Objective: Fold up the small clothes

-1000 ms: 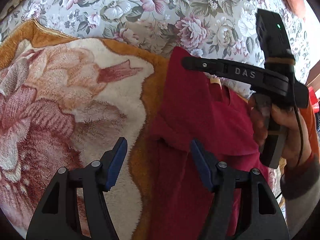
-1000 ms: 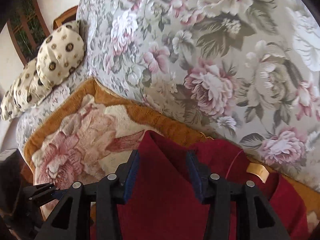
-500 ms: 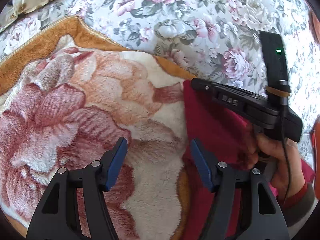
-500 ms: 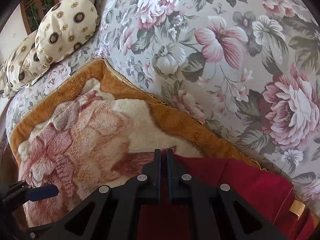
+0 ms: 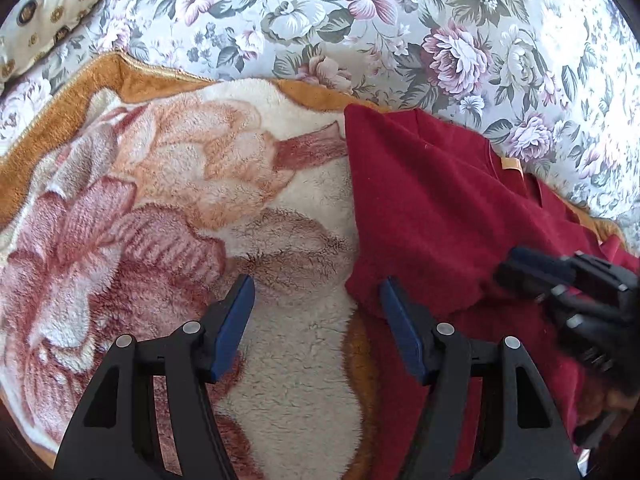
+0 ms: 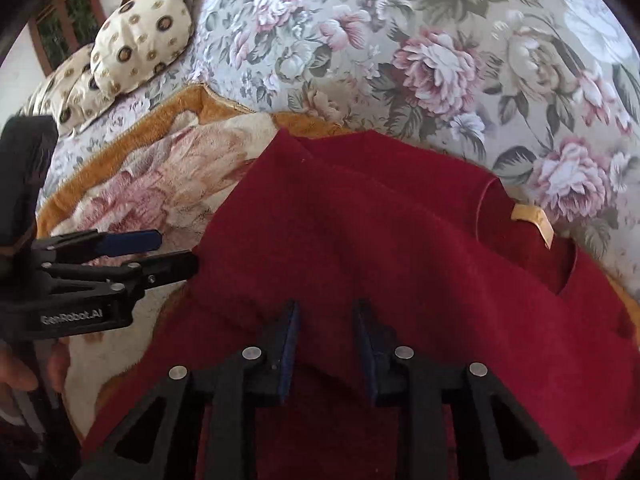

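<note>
A dark red garment [image 5: 432,216] with a tan neck label [image 6: 534,220] lies on a fleece blanket [image 5: 160,200], its left side folded inward. My left gripper [image 5: 316,320] is open and empty, its right finger at the garment's left edge; it shows in the right wrist view [image 6: 160,252] beside the same edge. My right gripper [image 6: 326,340] is open over the garment's middle, holding nothing; it shows blurred in the left wrist view [image 5: 528,268].
The blanket, orange-bordered with a pink flower print, lies on a floral bedspread [image 6: 440,40]. Two cream dotted pillows [image 6: 140,40] sit at the far left. A wooden window frame [image 6: 60,28] stands behind them.
My right gripper was shut on the garment's edge half a second ago; it has let go, opened and drawn back over the garment. The sleeve side now lies folded inward. The left gripper stayed open.
</note>
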Tool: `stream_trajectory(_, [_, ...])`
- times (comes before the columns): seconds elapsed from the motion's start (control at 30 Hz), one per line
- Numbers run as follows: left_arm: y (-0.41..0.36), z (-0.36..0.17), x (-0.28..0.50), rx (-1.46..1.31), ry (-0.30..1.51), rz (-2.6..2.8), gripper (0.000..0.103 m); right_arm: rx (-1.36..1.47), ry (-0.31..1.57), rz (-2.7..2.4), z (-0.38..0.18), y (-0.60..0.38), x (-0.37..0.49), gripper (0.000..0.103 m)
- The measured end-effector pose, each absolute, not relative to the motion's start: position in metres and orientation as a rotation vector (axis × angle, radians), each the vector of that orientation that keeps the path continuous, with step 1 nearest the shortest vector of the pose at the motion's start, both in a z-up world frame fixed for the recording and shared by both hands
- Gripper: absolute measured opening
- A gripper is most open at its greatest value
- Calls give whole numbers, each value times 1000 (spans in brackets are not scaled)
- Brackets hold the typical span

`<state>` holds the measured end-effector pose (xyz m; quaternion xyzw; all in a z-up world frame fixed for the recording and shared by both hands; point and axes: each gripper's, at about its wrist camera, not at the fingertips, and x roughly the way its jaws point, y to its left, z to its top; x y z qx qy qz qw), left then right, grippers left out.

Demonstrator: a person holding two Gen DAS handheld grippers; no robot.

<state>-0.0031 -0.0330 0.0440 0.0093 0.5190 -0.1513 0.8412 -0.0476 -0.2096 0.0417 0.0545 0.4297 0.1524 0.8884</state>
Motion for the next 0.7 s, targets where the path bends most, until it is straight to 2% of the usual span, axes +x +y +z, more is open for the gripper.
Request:
stream_trajectory(0.23, [-29, 49, -5, -25, 1041, -323, 66, 183, 742, 191, 73, -243, -43, 27])
stream_trajectory(0.33, [-32, 44, -3, -10, 1062, -328, 66, 129, 750, 241, 74, -222, -10, 31])
stream_trajectory(0.4, [-33, 41, -1, -12, 1085, -333, 66, 58, 766, 301, 71, -206, 11, 38])
stream_trajectory(0.53, [-31, 40, 2, -18, 1090, -337, 66, -65, 824, 406, 56, -177, 38, 40])
stream_trajectory(0.57, [-31, 39, 3, -17, 1093, -339, 66, -83, 861, 434, 49, -173, 42, 35])
stream_trajectory(0.6, [-31, 39, 3, -19, 1095, -340, 66, -131, 880, 429, 43, -168, 42, 16])
stream_trajectory(0.63, [-30, 40, 3, -26, 1093, -342, 66, -181, 870, 398, 42, -165, 39, 7])
stream_trajectory(0.7, [-25, 43, 3, -53, 1078, -341, 66, -158, 827, 360, 49, -176, 32, 4])
